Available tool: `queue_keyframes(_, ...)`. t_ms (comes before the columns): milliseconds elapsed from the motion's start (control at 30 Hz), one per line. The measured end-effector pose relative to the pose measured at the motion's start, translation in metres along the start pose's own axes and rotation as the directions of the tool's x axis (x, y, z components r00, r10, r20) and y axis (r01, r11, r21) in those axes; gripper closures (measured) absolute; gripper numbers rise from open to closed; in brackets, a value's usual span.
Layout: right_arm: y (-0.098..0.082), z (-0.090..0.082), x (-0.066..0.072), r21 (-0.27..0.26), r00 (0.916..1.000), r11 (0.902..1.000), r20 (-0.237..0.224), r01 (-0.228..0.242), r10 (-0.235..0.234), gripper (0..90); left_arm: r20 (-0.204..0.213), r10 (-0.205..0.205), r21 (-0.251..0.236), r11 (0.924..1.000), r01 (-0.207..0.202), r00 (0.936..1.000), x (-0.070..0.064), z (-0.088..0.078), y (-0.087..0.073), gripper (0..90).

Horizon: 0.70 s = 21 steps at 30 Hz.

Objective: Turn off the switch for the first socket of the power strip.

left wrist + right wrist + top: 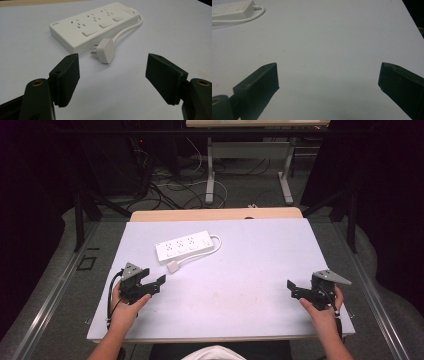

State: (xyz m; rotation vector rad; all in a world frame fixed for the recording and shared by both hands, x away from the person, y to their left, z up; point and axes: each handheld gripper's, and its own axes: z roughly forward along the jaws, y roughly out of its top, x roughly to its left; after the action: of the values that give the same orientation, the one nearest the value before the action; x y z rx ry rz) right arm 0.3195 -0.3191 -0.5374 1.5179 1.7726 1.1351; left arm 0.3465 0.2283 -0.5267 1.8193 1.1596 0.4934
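Observation:
A white power strip [184,246] with three sockets lies on the table's far left part. Its white cable [217,243] loops around its right end and comes back to a white plug [173,266] lying loose in front of it. My left gripper [154,281] is held open just in front of the plug, jaws pointing at it. In the left gripper view the plug [106,50] and power strip [92,25] lie beyond the open left gripper [112,72]. My right gripper [292,289] is open near the right edge, over bare table. The right gripper view has the right gripper [328,77] wide open and the power strip [232,11] far off.
The white table top [240,270] is bare between the two grippers. A wooden edge [215,214] runs along its far side. Beyond it, tangled cables [170,185] lie on the floor by another table's legs [210,175]. Dark curtains close both sides.

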Motion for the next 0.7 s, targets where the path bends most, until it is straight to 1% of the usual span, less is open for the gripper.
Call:
queue_keyframes(100, 0.0, 0.0, 0.0, 0.0, 1.0, 1.0, 0.0, 0.001, -0.001, 2.9, 0.004, 0.012, 0.011, 0.9999, -0.012, 0.9999, -0.003, 0.001, 0.001, 29.0)
queue_keyframes(167, 0.0, 0.0, 0.0, -0.001, 1.0, 1.0, -0.001, 0.001, -0.001, 3.3, 0.01, 0.027, 0.02, 0.9994, -0.027, 0.9996, -0.007, 0.002, 0.001, 29.1)
queue_keyframes(200, 0.0, 0.0, 0.0, -0.001, 1.0, 1.0, -0.001, 0.001, -0.001, 3.4, 0.004, 0.04, 0.021, 0.999, -0.04, 0.9992, -0.008, 0.002, 0.002, 29.1)
queue_keyframes(267, 0.0, 0.0, 0.001, 0.002, 1.0, 1.0, -0.004, 0.002, -0.002, 3.7, 0.006, 0.035, 0.022, 0.9992, -0.035, 0.9994, -0.009, 0.003, 0.002, 29.1)
queue_keyframes(300, 0.0, 0.001, 0.001, 0.001, 1.0, 1.0, -0.003, 0.0, 0.0, 3.8, 0.006, 0.04, 0.021, 0.999, -0.04, 0.9992, -0.011, 0.003, 0.004, 29.2)
queue_keyframes(367, 0.0, 0.001, 0.0, 0.003, 1.0, 1.0, -0.008, 0.005, -0.005, 4.0, 0.011, 0.029, 0.027, 0.9992, -0.03, 0.9995, -0.013, 0.005, 0.005, 29.3)
queue_keyframes(433, 0.0, 0.001, 0.001, 0.007, 0.9999, 1.0, -0.01, 0.0, 0.0, 4.4, 0.012, 0.037, 0.028, 0.9989, -0.038, 0.9992, -0.014, 0.006, 0.007, 31.2)
queue_keyframes(500, -0.001, 0.001, 0.002, 0.007, 0.9999, 1.0, -0.01, 0.007, -0.007, 4.8, -0.002, 0.053, 0.028, 0.9982, -0.053, 0.9986, -0.015, 0.008, 0.01, 31.8)
queue_keyframes(567, -0.001, 0.001, 0.002, 0.008, 0.9999, 0.9999, -0.008, 0.007, -0.007, 5.2, -0.007, 0.056, 0.024, 0.9981, -0.056, 0.9984, -0.016, 0.009, 0.012, 32.1)
queue_keyframes(633, -0.001, 0.001, 0.002, 0.011, 1.0, 0.9999, -0.007, 0.007, -0.007, 5.5, -0.003, 0.052, 0.024, 0.9984, -0.052, 0.9987, -0.016, 0.01, 0.014, 32.6)
queue_keyframes(700, -0.001, 0.001, 0.002, 0.006, 0.9999, 1.0, -0.012, 0.004, -0.004, 5.7, 0.003, 0.055, 0.018, 0.9983, -0.055, 0.9985, -0.017, 0.011, 0.019, 32.6)
